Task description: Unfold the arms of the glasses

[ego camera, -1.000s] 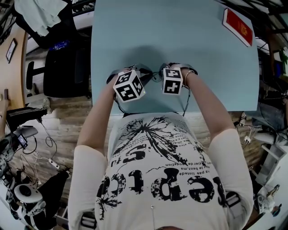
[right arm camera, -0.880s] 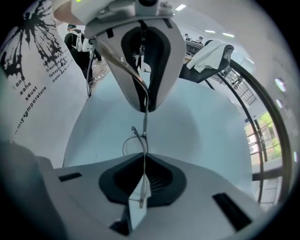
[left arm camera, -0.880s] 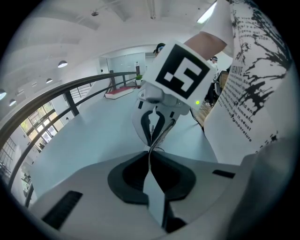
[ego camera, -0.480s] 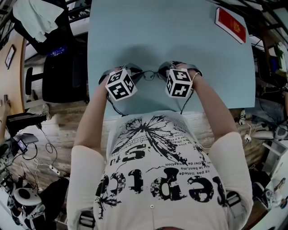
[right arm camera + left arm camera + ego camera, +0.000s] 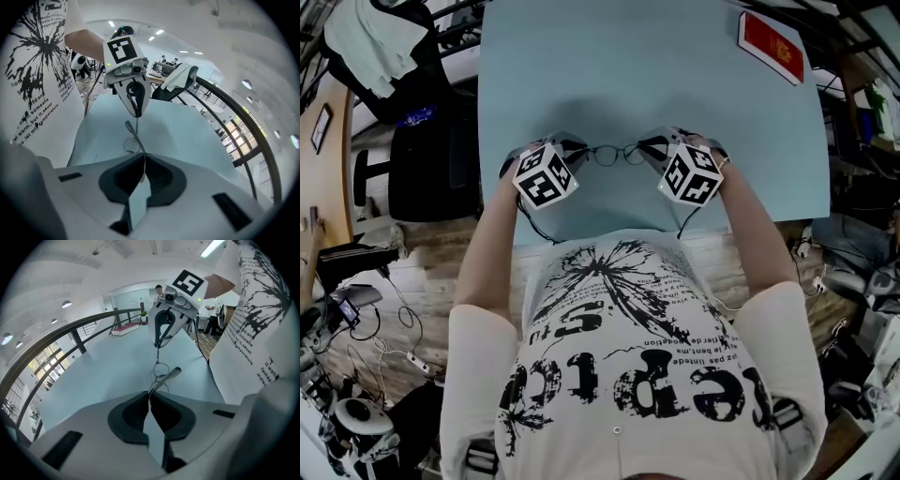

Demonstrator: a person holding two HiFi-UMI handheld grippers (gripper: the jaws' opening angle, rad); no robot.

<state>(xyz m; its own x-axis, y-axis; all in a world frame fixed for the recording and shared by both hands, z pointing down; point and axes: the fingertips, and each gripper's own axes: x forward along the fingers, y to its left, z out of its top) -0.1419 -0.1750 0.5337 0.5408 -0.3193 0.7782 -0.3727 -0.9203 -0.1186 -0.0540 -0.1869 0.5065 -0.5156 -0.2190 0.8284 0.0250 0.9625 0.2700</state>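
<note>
Thin wire-framed glasses (image 5: 615, 154) hang over the light blue table (image 5: 656, 66), stretched between my two grippers near its front edge. My left gripper (image 5: 572, 146) is shut on their left end; in the left gripper view the jaws (image 5: 151, 397) pinch a thin metal part, with a lens (image 5: 161, 368) and a thicker arm tip (image 5: 173, 373) just beyond. My right gripper (image 5: 650, 145) is shut on the right end; in the right gripper view an arm (image 5: 135, 136) runs into the jaws (image 5: 142, 165). Each gripper view shows the other gripper opposite.
A red flat box (image 5: 772, 45) lies at the table's far right corner. A black chair (image 5: 427, 141) stands left of the table. Cables and gear lie on the wooden floor (image 5: 403, 309) at left. The person's torso is close to the table's front edge.
The two grippers have drawn apart, the right one rising and shifting right. The glasses, mostly hidden between the cubes before, now show spread between the jaws.
</note>
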